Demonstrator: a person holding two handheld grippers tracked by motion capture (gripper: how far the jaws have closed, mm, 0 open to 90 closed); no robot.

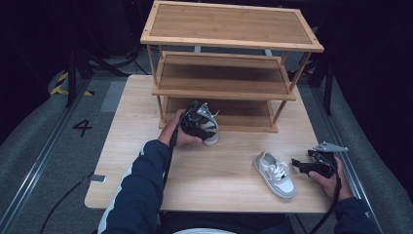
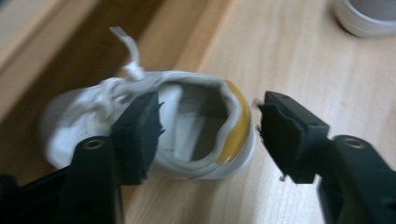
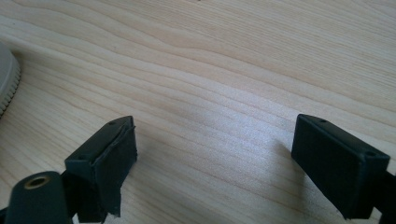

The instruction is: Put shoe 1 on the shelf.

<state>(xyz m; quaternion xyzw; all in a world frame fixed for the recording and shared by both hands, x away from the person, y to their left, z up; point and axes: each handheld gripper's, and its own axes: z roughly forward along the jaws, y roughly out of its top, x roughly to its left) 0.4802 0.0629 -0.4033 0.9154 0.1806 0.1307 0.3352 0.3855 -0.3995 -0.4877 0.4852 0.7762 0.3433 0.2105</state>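
A white and grey sneaker [image 1: 210, 135] stands on the table just in front of the rack's bottom shelf. My left gripper [image 1: 199, 119] is down over it. In the left gripper view the sneaker [image 2: 93, 112], with a yellow heel tab, has its heel between the open jaws of the left gripper [image 2: 210, 107]; a gap shows at the right jaw. A second matching sneaker [image 1: 275, 174] lies at the front right. My right gripper [image 1: 297, 164] stands open just right of it, and in its own view the right gripper [image 3: 217, 126] hovers over bare wood.
A three-tier wooden shoe rack [image 1: 229, 90] stands at the back of the table [image 1: 146, 190]; its shelves hold nothing. The second sneaker's sole edge [image 3: 7, 74] shows at the left of the right gripper view. Dark floor surrounds the table.
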